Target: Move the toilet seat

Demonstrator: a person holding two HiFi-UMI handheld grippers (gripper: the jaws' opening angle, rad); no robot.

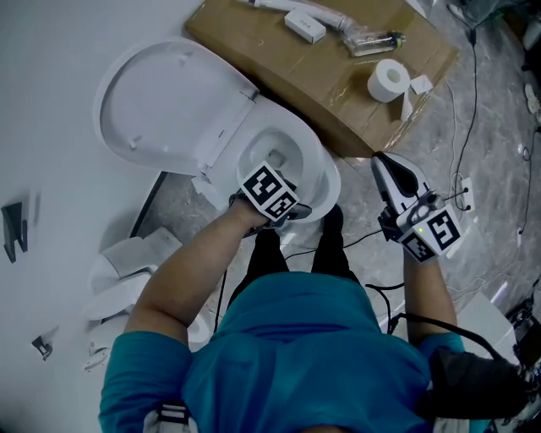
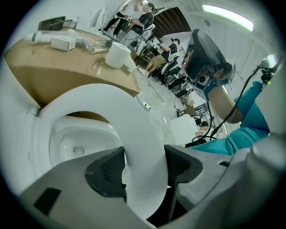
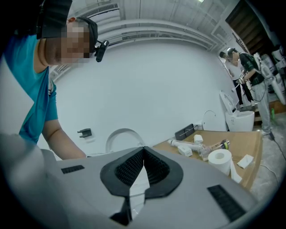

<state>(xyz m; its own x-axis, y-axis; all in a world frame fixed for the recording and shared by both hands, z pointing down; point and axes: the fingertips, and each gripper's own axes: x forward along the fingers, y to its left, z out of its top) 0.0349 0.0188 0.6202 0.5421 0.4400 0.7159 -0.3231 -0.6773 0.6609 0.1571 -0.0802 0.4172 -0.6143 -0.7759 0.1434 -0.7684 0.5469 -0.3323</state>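
Observation:
The white toilet's lid (image 1: 161,106) stands open against the wall, and the bowl (image 1: 279,152) lies just in front of me. My left gripper (image 1: 275,196) is at the bowl's front edge. In the left gripper view the white seat ring (image 2: 129,129) passes between the two dark pads (image 2: 107,172), with the left gripper (image 2: 143,165) shut on it; the ring looks raised a little off the bowl (image 2: 76,143). My right gripper (image 1: 382,162) hangs to the right of the toilet, above the floor. Its tips meet with nothing between them (image 3: 143,154).
A flat cardboard box (image 1: 338,76) lies behind the toilet with a toilet paper roll (image 1: 387,80), a small white box (image 1: 304,25) and a tube on it. Cables (image 1: 473,127) run over the marble floor at the right. White toilet parts (image 1: 127,271) lie at the left.

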